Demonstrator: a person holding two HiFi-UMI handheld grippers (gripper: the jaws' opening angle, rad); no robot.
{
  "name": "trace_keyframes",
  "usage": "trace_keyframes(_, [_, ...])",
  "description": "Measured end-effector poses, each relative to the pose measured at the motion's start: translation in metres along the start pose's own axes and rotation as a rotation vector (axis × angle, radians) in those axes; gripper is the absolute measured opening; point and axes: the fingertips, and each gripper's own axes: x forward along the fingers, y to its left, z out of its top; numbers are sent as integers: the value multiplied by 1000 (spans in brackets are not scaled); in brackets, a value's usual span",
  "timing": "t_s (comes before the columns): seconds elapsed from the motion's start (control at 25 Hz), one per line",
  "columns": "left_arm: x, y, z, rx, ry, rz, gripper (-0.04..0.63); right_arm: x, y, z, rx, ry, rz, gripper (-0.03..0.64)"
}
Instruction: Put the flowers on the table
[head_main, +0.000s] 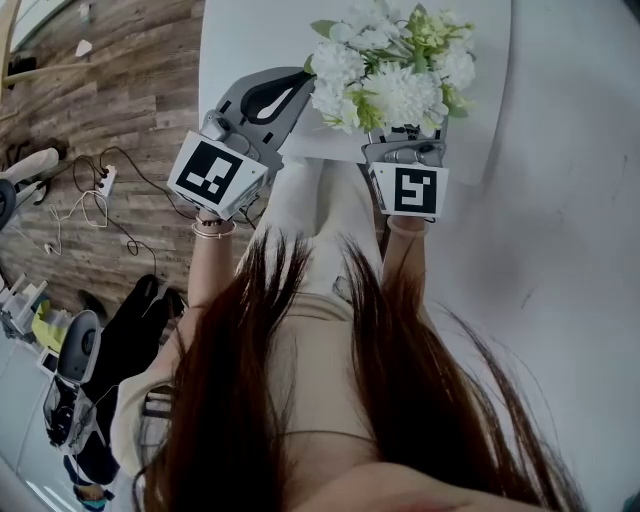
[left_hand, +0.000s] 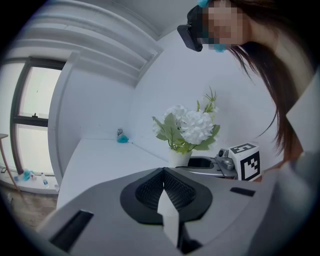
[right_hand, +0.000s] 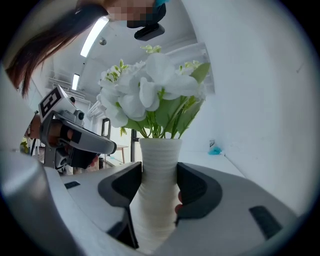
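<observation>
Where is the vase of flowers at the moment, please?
The vase is clamped in the right tool, at the head view's upper centre, over the white table's near edge.

Left gripper closed, white flowers beyond

Vase: white, matt, fine horizontal ribbing, ceramic look; flowers: white petals soft and matt, green leaves with slight sheen; left gripper and right gripper: grey plastic shells, smooth, matt; left pads: black, cross-hatched, rubbery look; marker cube: matt white, black print; table: white, smooth, satin; floor: wood planks, grainy, weathered brown
</observation>
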Motion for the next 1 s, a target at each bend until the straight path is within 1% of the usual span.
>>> trace_keyframes(0.24, [3,-3,5,-5,-4,3,4,2,0,5,28,17,8,235])
trace_keyframes(0.64, [0,-4,8,-11,-8,13,3,4,0,7,22,29,18,235])
trace_keyframes(0.8, [0,-8,6,-19,-11,14,4,2,-3,4,18,14,27,235])
trace_keyframes(0.92, [0,-11,7,-23,-34,15,3,0,-4,4,9,7,28,235])
trace_keyframes(1.0, [0,-13,7,-17,-27,13,3,-1,-4,4,8,5,30,235])
